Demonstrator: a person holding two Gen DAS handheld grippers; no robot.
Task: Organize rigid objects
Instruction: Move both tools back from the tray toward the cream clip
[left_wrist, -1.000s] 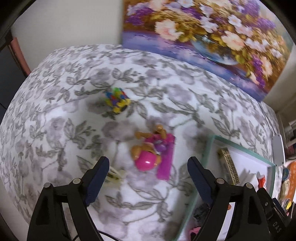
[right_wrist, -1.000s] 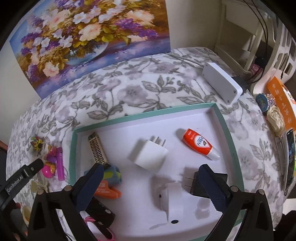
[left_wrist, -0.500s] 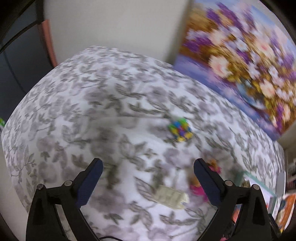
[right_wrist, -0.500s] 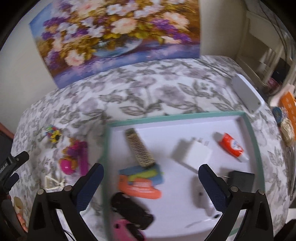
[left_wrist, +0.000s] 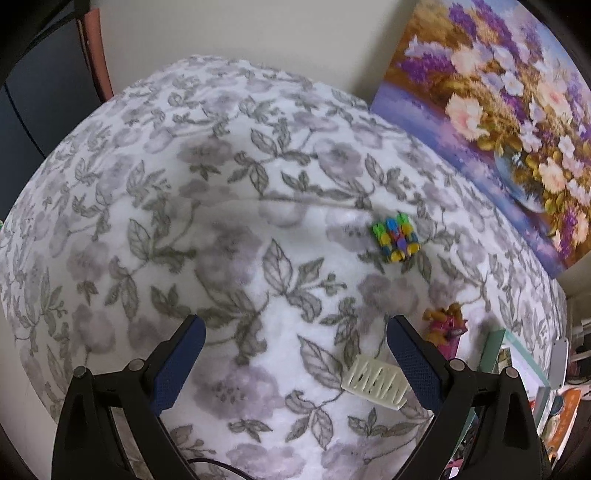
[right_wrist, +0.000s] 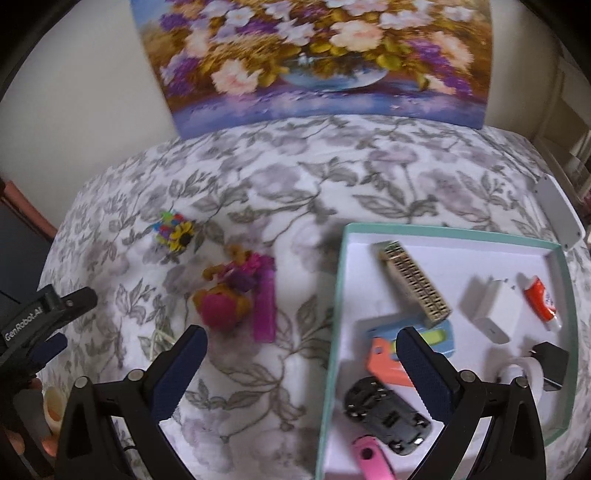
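Below, two wrist views over a table covered with a grey-and-lilac floral cloth (left_wrist: 229, 236).

Left wrist view: the left gripper (left_wrist: 293, 360), with black arms and blue textured pads, stands wide open with only cloth between its jaws. A cream plastic openwork comb-like piece (left_wrist: 375, 382) lies flat at about 4 o'clock, just beside the right pad; whether they touch cannot be told. A multicoloured block of small plastic pegs (left_wrist: 395, 240) lies at 2 o'clock, well apart from the gripper. A pink-and-orange plastic toy figure (left_wrist: 445, 325) shows at 3 o'clock, partly hidden by the arm. A framed flower painting (left_wrist: 498, 110) leans against the wall at 1 o'clock.

Right wrist view: the right gripper (right_wrist: 301, 363) is likewise wide open and empty, straddling the left rim of a shallow white tray with a teal edge (right_wrist: 334, 314). Inside the tray lie a gold-and-cream lattice bar (right_wrist: 415, 284), a white plug adapter (right_wrist: 493, 306), a red-and-white tube (right_wrist: 543, 302), a black plug (right_wrist: 552, 363), a blue-and-yellow flat piece (right_wrist: 424, 334), an orange flat piece (right_wrist: 386, 363), a black oval device (right_wrist: 386, 415) and a pink handle (right_wrist: 371, 459). On the cloth at 10 o'clock sit the toy figure (right_wrist: 225, 299), touching a magenta plastic bar (right_wrist: 265, 302), and the peg block (right_wrist: 173, 232).
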